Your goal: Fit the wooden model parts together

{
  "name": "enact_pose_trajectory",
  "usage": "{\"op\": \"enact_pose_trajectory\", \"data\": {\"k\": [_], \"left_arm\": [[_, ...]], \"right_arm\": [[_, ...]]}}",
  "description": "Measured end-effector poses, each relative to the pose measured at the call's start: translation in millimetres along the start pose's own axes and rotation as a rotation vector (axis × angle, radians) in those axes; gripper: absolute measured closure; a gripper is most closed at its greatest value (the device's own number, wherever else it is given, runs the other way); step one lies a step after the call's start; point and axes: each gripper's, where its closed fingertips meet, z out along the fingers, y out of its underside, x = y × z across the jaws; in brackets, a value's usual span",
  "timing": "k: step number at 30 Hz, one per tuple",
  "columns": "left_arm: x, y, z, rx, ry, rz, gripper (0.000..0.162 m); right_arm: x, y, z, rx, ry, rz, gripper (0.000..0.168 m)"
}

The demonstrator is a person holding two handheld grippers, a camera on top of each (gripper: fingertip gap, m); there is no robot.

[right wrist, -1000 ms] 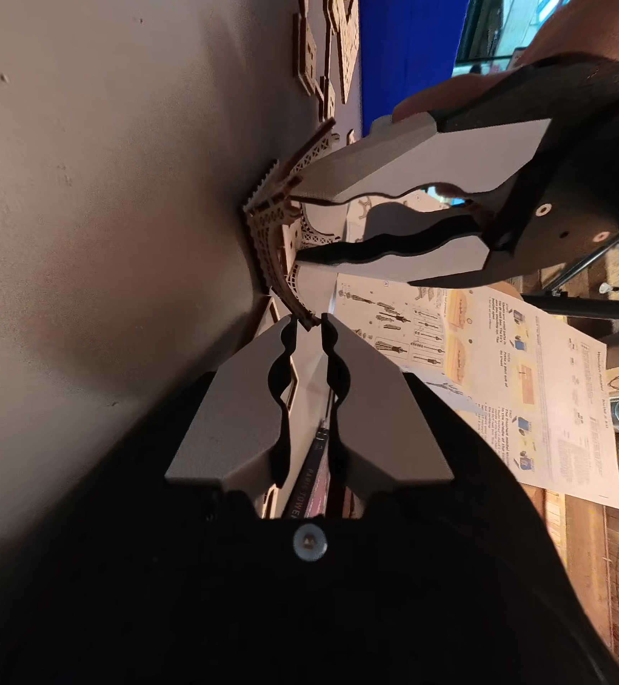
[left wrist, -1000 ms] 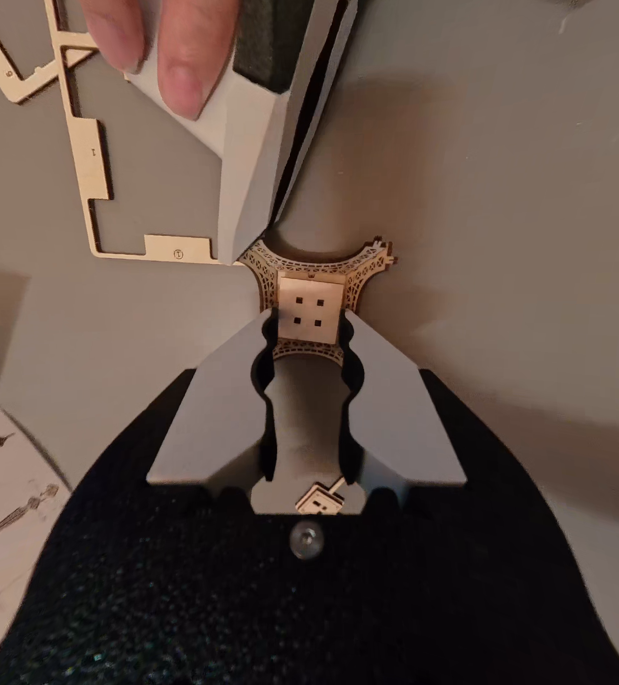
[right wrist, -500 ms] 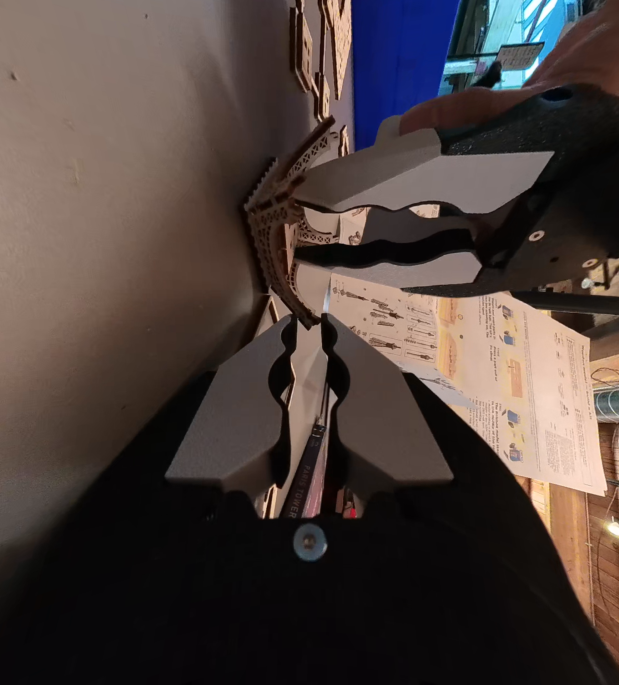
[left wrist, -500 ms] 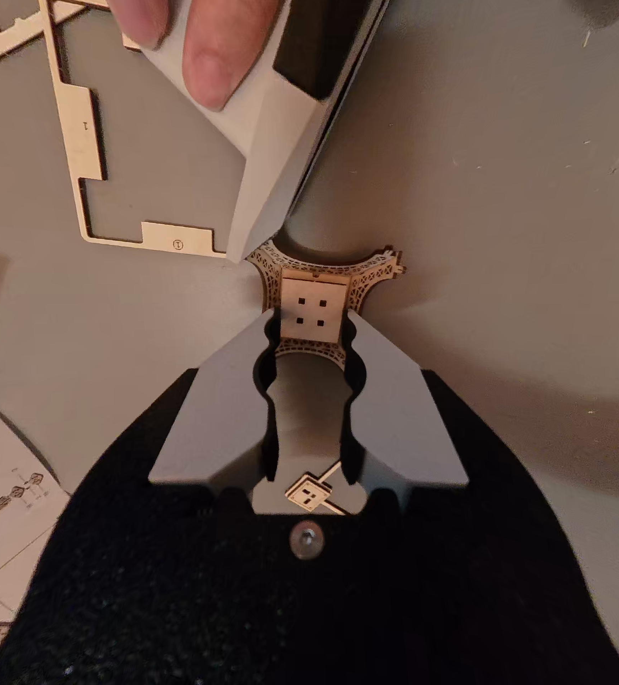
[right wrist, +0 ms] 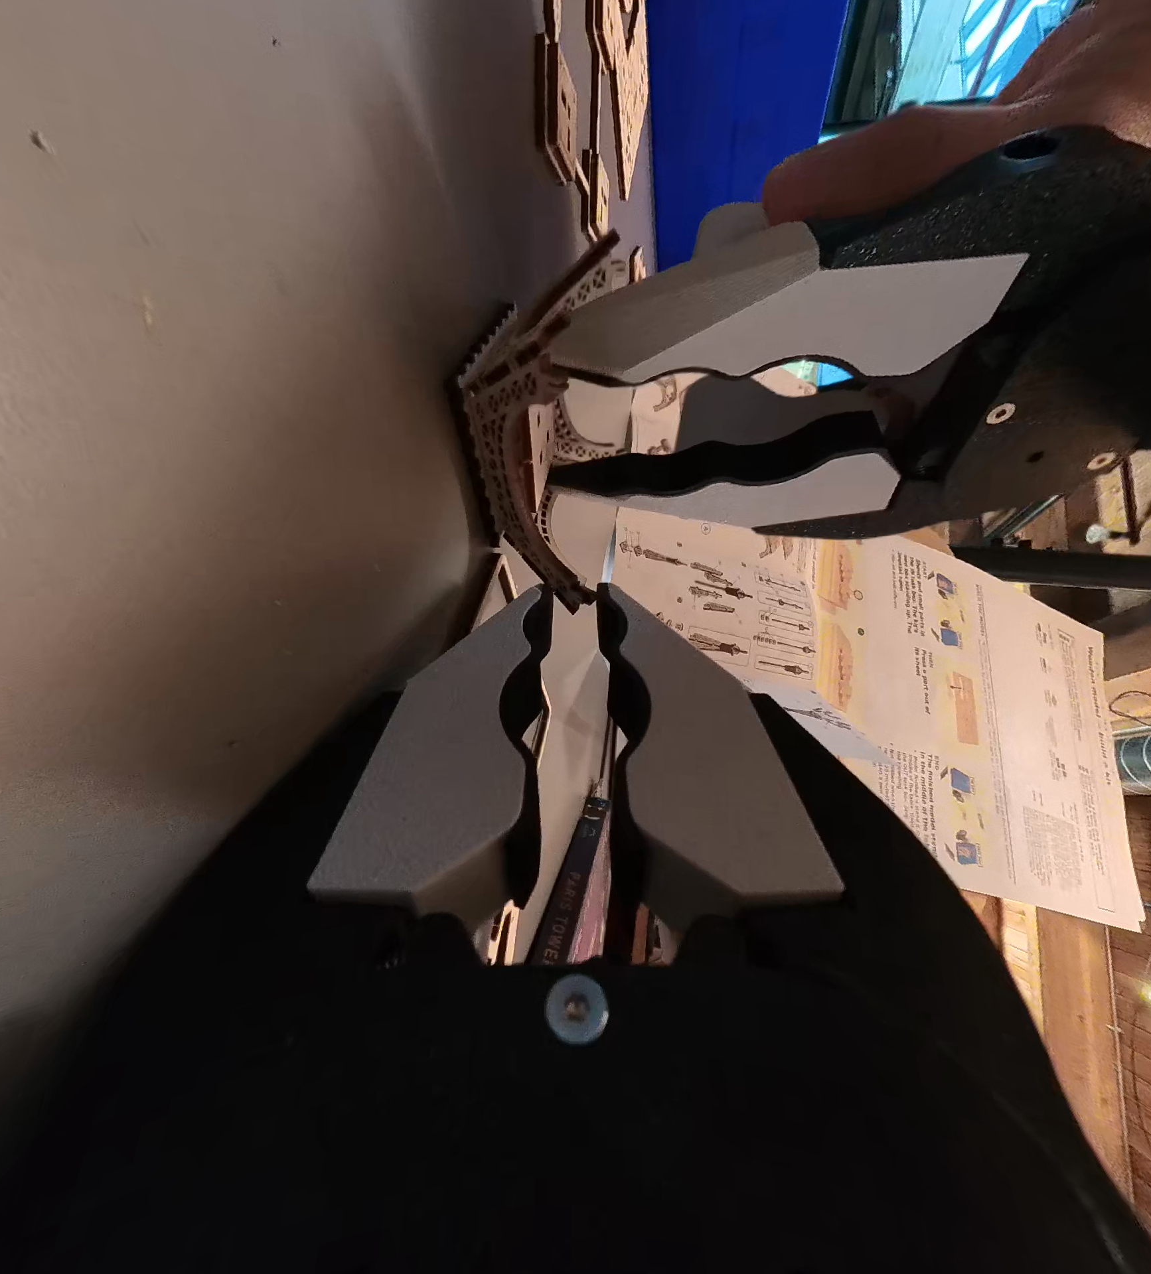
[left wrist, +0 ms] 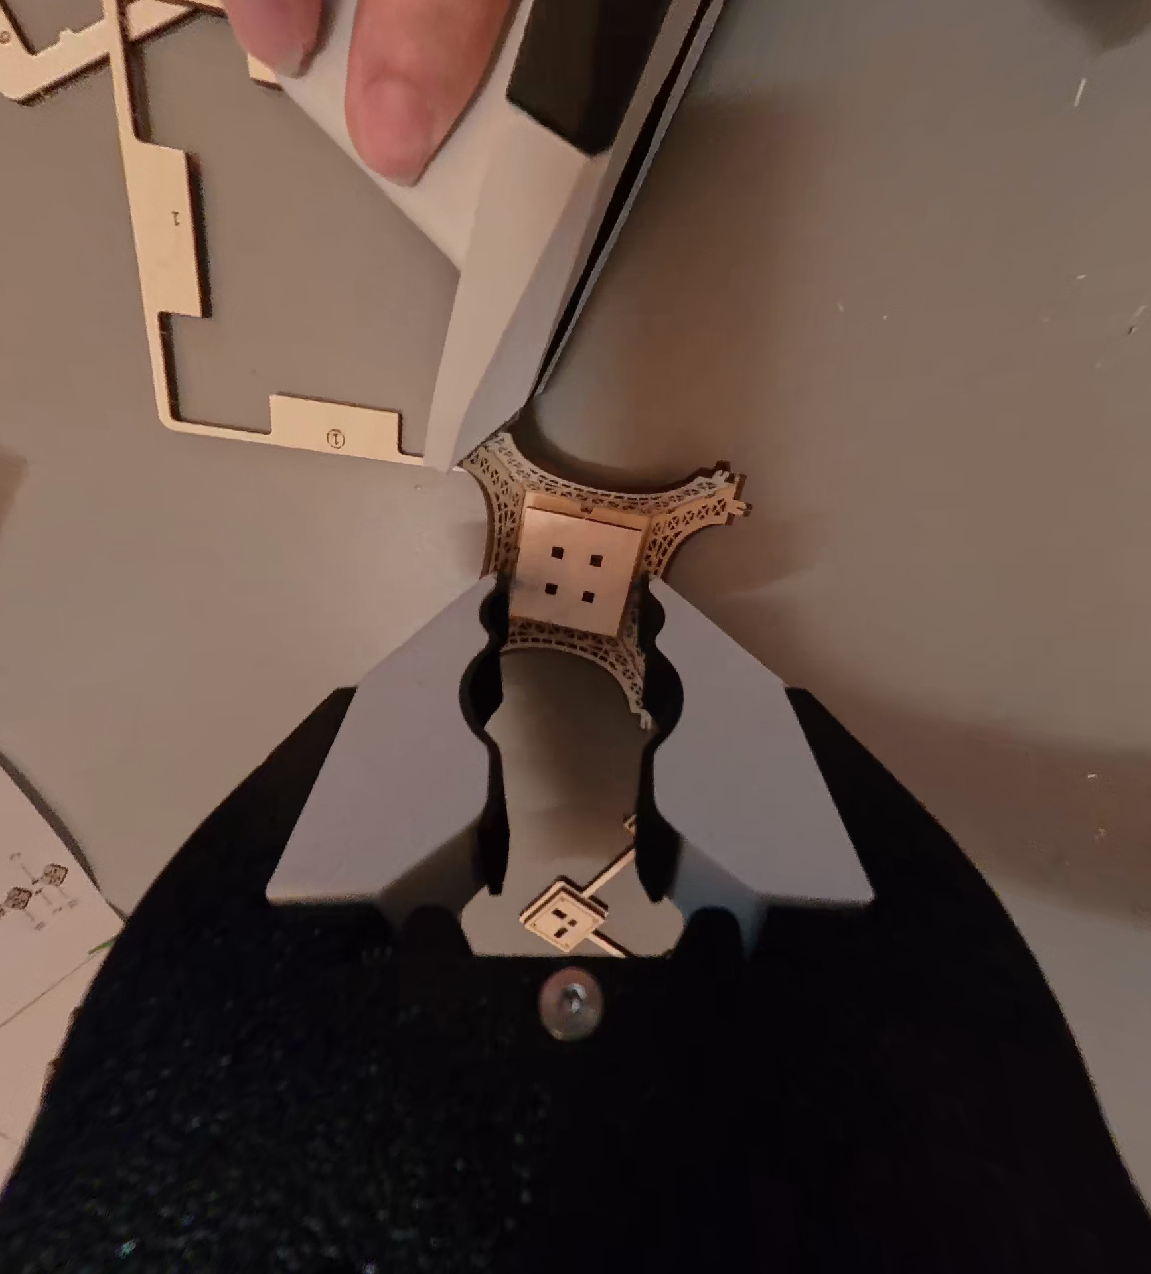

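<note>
The wooden tower base (left wrist: pixel 576 575), a lattice piece with four curved legs and a square top plate with four holes, stands on the grey table (left wrist: pixel 904 345). My left gripper (left wrist: pixel 573 593) is shut on its top plate from both sides. My right gripper (right wrist: pixel 573 596) is nearly closed, pinching the tip of one leg (right wrist: pixel 562 582). In the left wrist view the right gripper (left wrist: pixel 469 448) comes in from the upper left, with a person's fingers on it. In the right wrist view the left gripper (right wrist: pixel 552 431) holds the base (right wrist: pixel 504 441) from the right.
A small loose wooden part (left wrist: pixel 562 920) with a square plate lies under my left gripper. An emptied wooden sheet frame (left wrist: pixel 173 227) lies at the upper left. A paper instruction sheet (right wrist: pixel 904 689) and a dark box (right wrist: pixel 576 889) lie nearby. More wooden sheets (right wrist: pixel 600 103) lie farther off. About 6 centimetres separates my left fingertips from my right.
Both grippers keep their hold on the tower base. The left wrist view has shifted a little, so the small loose part shows more fully between the fingers.
</note>
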Motion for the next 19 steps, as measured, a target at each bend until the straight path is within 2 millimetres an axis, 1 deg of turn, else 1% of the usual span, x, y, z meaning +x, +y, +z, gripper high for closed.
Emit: {"op": "enact_pose_trajectory", "data": {"k": [1, 2, 3, 6, 10, 12, 15, 19], "left_arm": [[0, 1, -2, 0.003, -0.001, 0.000, 0.126], [1, 2, -4, 0.007, 0.007, 0.005, 0.120], [2, 2, -6, 0.011, 0.010, 0.008, 0.119], [3, 0, -7, 0.009, 0.002, 0.057, 0.121], [-1, 3, -5, -0.074, -0.048, 0.174, 0.124], [-4, 1, -9, -0.086, -0.062, 0.190, 0.126], [-5, -5, -14, -0.063, -0.047, 0.192, 0.133], [-6, -2, -11, -0.099, -0.033, 0.211, 0.135]], "right_arm": [[0, 0, 0, 0.003, 0.000, 0.002, 0.158], [0, 0, 0, 0.005, 0.001, 0.001, 0.158], [0, 0, 0, 0.006, 0.001, 0.003, 0.158], [1, -1, 0, 0.013, -0.001, 0.013, 0.158], [1, -2, 0, 0.017, -0.001, 0.014, 0.158], [1, -2, 0, 0.015, 0.000, 0.013, 0.158], [1, -3, 0, 0.018, 0.001, 0.011, 0.158], [1, -4, 0, 0.020, -0.002, 0.017, 0.158]]}}
